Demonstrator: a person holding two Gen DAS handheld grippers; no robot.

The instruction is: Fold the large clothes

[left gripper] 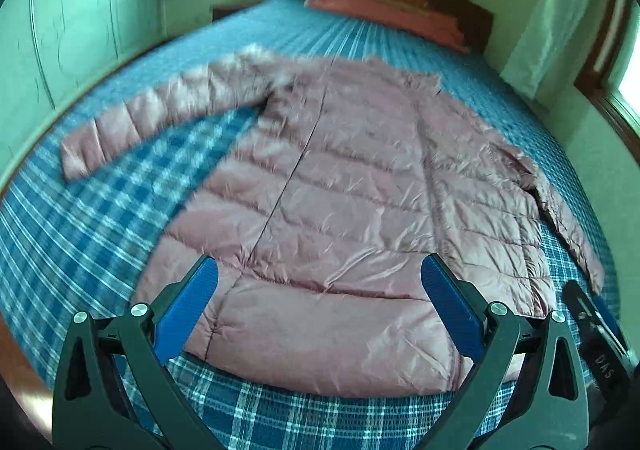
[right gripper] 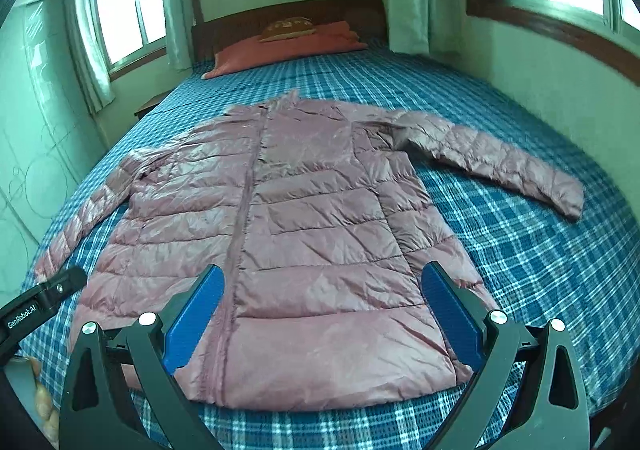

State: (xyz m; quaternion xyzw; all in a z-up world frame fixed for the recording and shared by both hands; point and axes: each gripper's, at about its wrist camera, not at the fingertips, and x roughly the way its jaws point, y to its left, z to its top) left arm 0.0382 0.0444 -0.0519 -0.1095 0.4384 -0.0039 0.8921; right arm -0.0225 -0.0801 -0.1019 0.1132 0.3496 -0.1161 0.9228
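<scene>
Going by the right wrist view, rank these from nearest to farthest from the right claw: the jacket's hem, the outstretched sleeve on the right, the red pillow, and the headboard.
1. Jacket hem, just ahead of the open right claw, between its fingers.
2. Outstretched sleeve, to the right, mid-bed.
3. Red pillow, at the far end of the bed.
4. Headboard, behind the pillow against the wall.

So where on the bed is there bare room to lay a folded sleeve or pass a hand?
Bare sheet lies between the jacket body and its spread sleeve, along the foot edge, and between collar and pillow. The middle is covered.
</scene>
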